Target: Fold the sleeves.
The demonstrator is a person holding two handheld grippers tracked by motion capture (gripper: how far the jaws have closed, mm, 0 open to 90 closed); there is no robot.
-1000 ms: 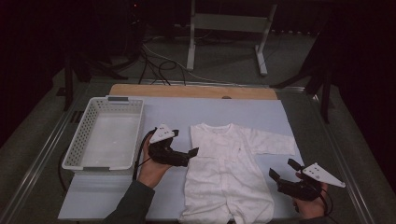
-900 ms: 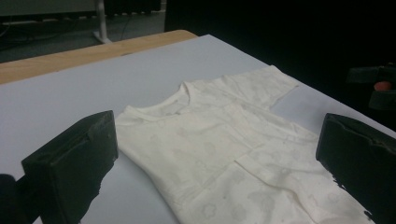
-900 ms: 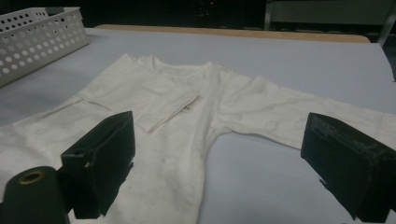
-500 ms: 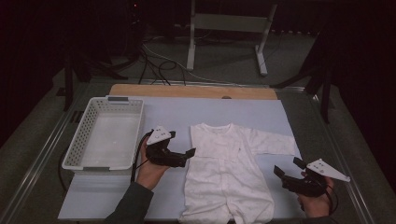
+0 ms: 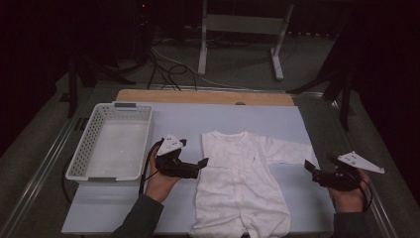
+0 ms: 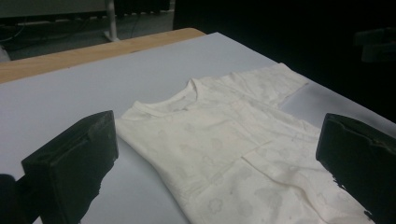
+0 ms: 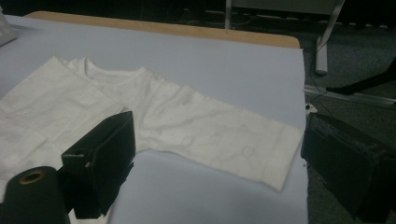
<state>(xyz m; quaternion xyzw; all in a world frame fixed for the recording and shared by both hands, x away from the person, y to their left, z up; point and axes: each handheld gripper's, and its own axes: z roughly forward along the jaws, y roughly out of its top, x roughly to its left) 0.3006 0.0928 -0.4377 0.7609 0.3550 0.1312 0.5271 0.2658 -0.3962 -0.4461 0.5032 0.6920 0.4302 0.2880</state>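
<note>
A white baby romper [image 5: 242, 183] lies flat on the pale mat [image 5: 277, 124], collar toward the far side. Its right sleeve [image 5: 289, 151] stretches out sideways; the other sleeve looks folded in over the chest. My left gripper [image 5: 199, 167] hovers at the romper's left edge, open. In the left gripper view the romper [image 6: 219, 140] spreads between the wide-apart jaws of that gripper [image 6: 219, 158]. My right gripper [image 5: 311, 172] is open just off the sleeve's cuff. In the right gripper view the sleeve [image 7: 219, 130] lies ahead of the gripper [image 7: 219, 163].
An empty white perforated basket [image 5: 111, 144] stands on the left of the mat. A wooden table edge [image 5: 208, 96] runs along the far side. Beyond it are a metal stand [image 5: 237, 29] and cables on the floor. Bare mat lies behind the romper.
My right gripper has drifted right and slightly farther from me, away from the romper's lower edge toward the cuff. The left gripper has barely shifted. The romper has not moved.
</note>
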